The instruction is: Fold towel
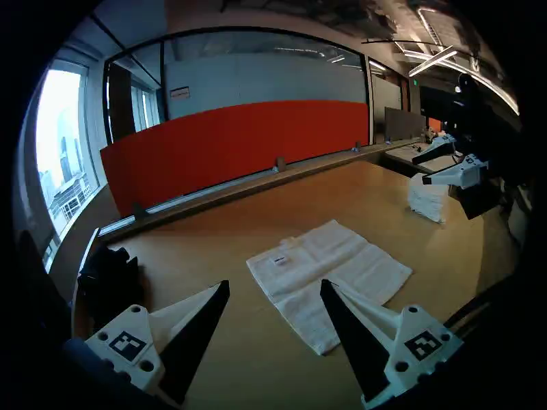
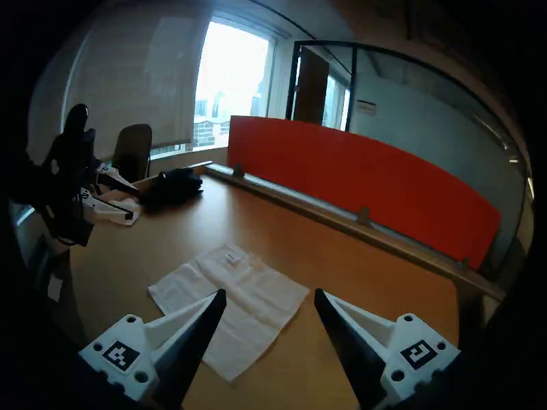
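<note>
A white towel (image 1: 328, 273) lies flat and partly folded on the wooden table (image 1: 239, 355), a small label showing on its upper layer. My left gripper (image 1: 273, 287) hangs open just above the table, its fingertips at the towel's near edge and nothing between them. In the right gripper view the same towel (image 2: 232, 301) lies just ahead of my right gripper (image 2: 268, 294), which is also open and holds nothing. Each gripper shows farther off in the other's view: the right gripper (image 1: 418, 171) at the table's far right, the left gripper (image 2: 135, 203) at the far left, both held by a person in dark clothing.
A stack of folded white towels (image 1: 427, 198) sits on the table below the distant right gripper. A black bag (image 2: 171, 184) lies near the table's window end, with a chair (image 2: 133, 154) behind it. An orange divider (image 1: 239, 143) runs along the table's far edge.
</note>
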